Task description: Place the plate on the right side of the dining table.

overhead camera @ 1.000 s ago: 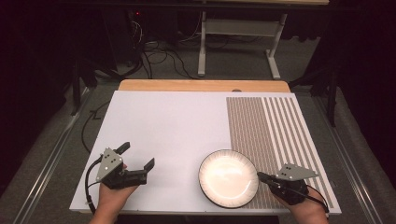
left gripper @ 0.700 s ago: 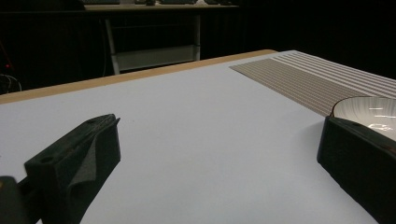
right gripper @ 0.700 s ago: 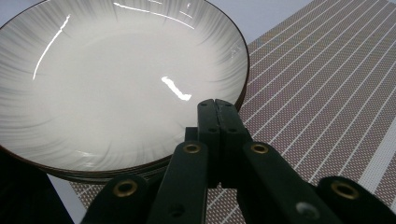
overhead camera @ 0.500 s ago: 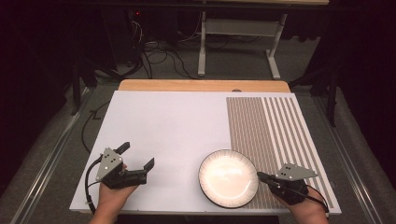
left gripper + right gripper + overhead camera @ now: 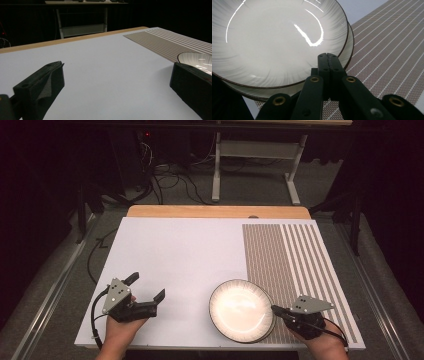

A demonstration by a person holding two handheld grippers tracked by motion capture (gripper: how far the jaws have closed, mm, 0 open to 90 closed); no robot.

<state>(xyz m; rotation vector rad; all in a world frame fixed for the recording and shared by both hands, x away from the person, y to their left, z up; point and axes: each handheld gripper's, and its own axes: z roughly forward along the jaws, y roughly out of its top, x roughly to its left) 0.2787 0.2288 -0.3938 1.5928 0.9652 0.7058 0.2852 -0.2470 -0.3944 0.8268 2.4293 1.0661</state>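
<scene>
Across the whole high view, the white table (image 5: 190,255) is taking up most of the space, w/ a wooden strip (image 5: 215,211) showing along its far edge. Next in size, the brown striped mat (image 5: 295,265) is lying on the table's right part, running from far edge toward the near edge.

On the near edge of that mat, partly overhanging onto bare white, the plates (image 5: 241,310) are sitting: in the right gripper view two are showing, one stacked in the other (image 5: 277,42), both white w/ dark rims. Nothing is lying in the top plate, only light glare.

Right gripper (image 5: 278,310) is sitting at the stack's right rim, on the mat; its jaws are pressed together tip to tip, w/ the tips (image 5: 327,58) lying over the rim. Whether they're pinching anything or just touching, can't tell; no plate edge is showing between them.

Left gripper (image 5: 146,287) is resting near the table's front-left, well apart from the plates, jaws spread wide & holding nothing. From the left gripper view, bare table is lying between its jaws, plate rim (image 5: 197,58) peeking past the right jaw.
</scene>
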